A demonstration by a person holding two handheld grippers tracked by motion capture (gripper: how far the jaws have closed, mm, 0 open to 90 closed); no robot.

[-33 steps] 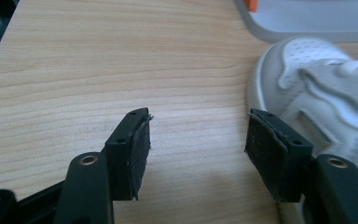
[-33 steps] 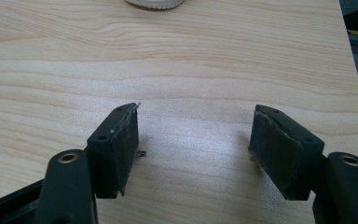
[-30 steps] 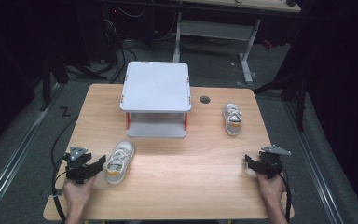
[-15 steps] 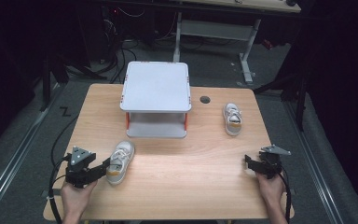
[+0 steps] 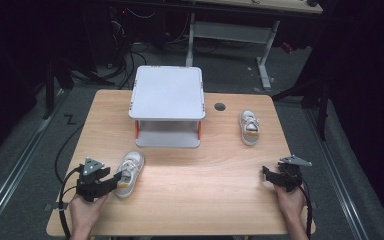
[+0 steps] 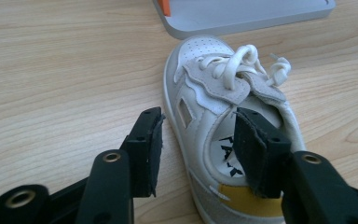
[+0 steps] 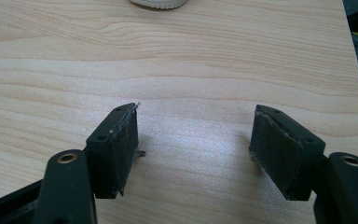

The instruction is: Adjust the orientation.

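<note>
The near sneaker [image 5: 128,173] lies on the desk [image 5: 215,200] toward its front left corner, just ahead of the left gripper [image 5: 114,180]. Its long axis runs away from the person, slightly slanted: the yellow-patched heel faces the front edge and the laced toe points at the grey two-tier stand [image 5: 167,105] in the middle of the back half.

In the left gripper view the left gripper [image 6: 198,144] straddles the shoe's outer side wall near the heel: one pad sits outside the sneaker [image 6: 223,126] over bare wood, the other is inside the opening above the insole. The jaws have just been closing, with that wall between them, yet a gap shows beside the outer pad, so the grip does not look made. The left hand [image 5: 86,210] holds the tool low and nearly level, pointing forward and inward.

The right gripper [image 5: 269,176] rests near the front right corner, jaws wide and empty over the wood [image 7: 196,140], aimed toward the desk's middle. The second sneaker [image 5: 250,127] lies well ahead of it, near the right edge beside the stand, so the left hand is plainly the nearer one for the shoe in hand.
</note>
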